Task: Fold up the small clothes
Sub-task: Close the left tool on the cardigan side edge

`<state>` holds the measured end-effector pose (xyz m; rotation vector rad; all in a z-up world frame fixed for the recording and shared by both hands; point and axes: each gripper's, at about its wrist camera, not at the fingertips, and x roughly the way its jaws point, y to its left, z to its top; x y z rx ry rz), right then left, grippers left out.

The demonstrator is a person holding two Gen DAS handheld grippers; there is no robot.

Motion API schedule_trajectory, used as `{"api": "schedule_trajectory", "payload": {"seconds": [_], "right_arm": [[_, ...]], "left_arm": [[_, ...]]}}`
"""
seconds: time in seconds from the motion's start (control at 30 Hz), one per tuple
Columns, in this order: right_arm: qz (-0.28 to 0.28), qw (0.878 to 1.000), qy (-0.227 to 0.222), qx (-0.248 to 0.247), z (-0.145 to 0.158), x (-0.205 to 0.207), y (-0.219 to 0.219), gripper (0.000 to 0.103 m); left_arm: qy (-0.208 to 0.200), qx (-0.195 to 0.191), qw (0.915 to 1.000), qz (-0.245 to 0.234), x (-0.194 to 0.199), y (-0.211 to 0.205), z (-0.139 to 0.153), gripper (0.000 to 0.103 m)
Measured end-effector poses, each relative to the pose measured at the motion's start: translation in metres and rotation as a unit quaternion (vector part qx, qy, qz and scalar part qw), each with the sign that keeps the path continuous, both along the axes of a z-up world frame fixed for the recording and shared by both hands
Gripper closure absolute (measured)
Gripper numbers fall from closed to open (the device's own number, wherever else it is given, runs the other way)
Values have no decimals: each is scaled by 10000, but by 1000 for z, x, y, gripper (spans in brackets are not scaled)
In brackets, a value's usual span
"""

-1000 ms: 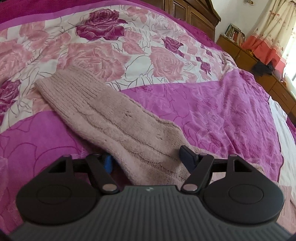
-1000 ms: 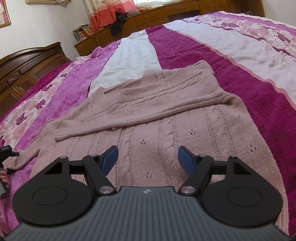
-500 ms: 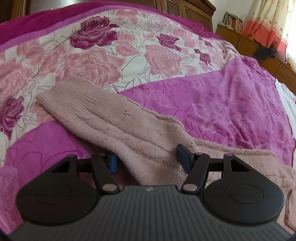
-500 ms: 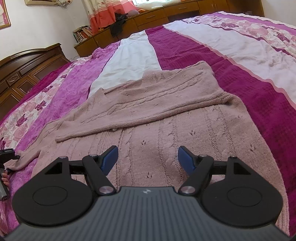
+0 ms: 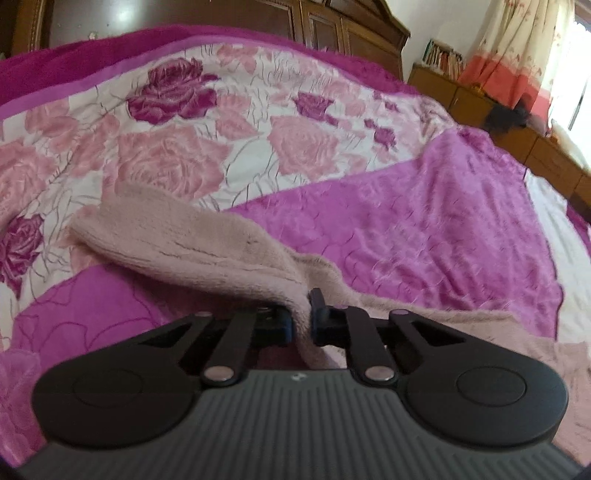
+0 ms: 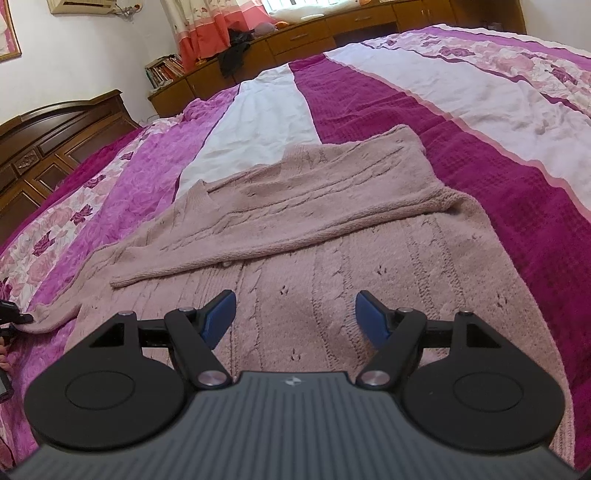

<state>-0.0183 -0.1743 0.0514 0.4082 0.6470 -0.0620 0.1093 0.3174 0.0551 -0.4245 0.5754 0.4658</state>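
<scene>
On the bed (image 6: 498,192), spread with a magenta, white and rose-printed cover, a dusty-pink knitted sweater (image 6: 332,266) lay flat, its body running toward the right wrist camera and one sleeve folded across the chest from the right shoulder to the left side. The right gripper (image 6: 295,314) hovered low over the lower part of the sweater's body, its blue-padded fingers (image 6: 371,319) spread wide with nothing between them. The other sleeve (image 5: 192,240) stretched out to the left over the floral band of the cover, and the left gripper (image 5: 301,321) had its fingers pressed together on a bunched fold of that sleeve, which rose off the cover at the pinch while the cuff end rested on the rose print. In the right wrist view the left gripper (image 6: 11,319) showed only at the frame's left edge, at the sleeve's end. Wooden cabinets (image 6: 351,29) and a curtain (image 6: 199,29) stood beyond the bed.
</scene>
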Motion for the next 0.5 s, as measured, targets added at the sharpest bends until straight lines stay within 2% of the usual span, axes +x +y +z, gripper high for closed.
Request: {"api": "schedule_trajectory", "payload": {"seconds": [0.23, 0.5], "right_arm": [[-63, 10000, -58, 46, 2, -2, -7, 25], [1, 9998, -99, 160, 0, -4, -7, 25]], "left_arm": [[-736, -89, 9972, -135, -27, -4, 39, 93], [-1102, 123, 9915, -682, -33, -39, 77, 93]]}}
